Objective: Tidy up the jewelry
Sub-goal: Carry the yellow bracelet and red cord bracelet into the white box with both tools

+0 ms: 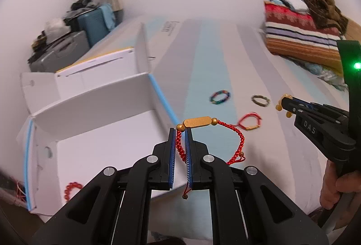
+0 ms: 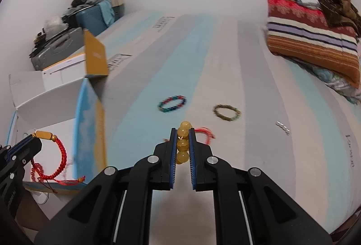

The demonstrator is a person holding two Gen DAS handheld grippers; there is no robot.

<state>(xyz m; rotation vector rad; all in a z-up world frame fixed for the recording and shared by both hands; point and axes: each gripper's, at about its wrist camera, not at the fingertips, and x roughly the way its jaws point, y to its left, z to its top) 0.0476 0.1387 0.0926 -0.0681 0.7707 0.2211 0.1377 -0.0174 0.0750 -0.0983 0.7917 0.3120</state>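
Observation:
My left gripper [image 1: 179, 132] is shut on the cord of a red braided bracelet with a gold bar [image 1: 227, 132], which hangs above the edge of an open white box [image 1: 101, 132]. The same bracelet [image 2: 61, 150] and left gripper [image 2: 28, 140] show at the left of the right wrist view. My right gripper [image 2: 182, 131] is shut on a yellow bead bracelet [image 2: 183, 144]; it appears too in the left wrist view as right gripper [image 1: 284, 106] with yellow beads [image 1: 279, 105]. A red bead bracelet [image 1: 71, 189] lies inside the box.
On the striped bed sheet [image 2: 248, 64] lie a multicoloured bead bracelet [image 2: 172, 103], an olive bead bracelet [image 2: 226, 112], a red cord bracelet [image 1: 249, 122] and small silver beads [image 2: 283, 126]. Folded blankets [image 2: 311, 37] are stacked at the back right. Luggage [image 1: 61, 51] stands beyond the box.

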